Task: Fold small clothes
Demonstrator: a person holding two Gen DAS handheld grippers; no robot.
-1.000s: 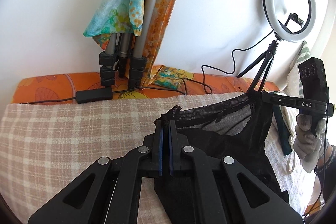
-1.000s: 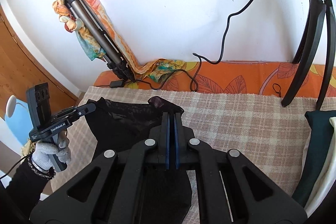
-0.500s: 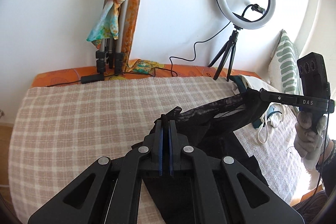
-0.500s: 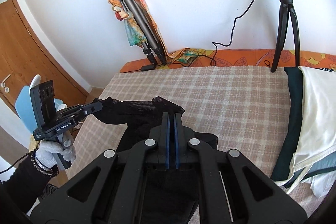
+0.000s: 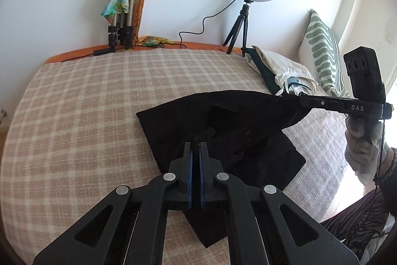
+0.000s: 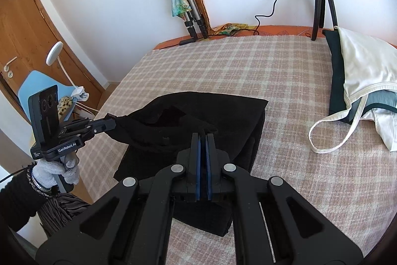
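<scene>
Pinching one edge each, the left gripper and right gripper were clamped on a black garment draped over the plaid bedcover. It looked light and limp, best held by its corners. A clothes pile lay well apart, nothing blocking.

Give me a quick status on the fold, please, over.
Both grippers, left and right, shut on the black garment. Far part lies on the blanket, near edge lifted. Clothes pile off to the side, nothing in the way.
</scene>
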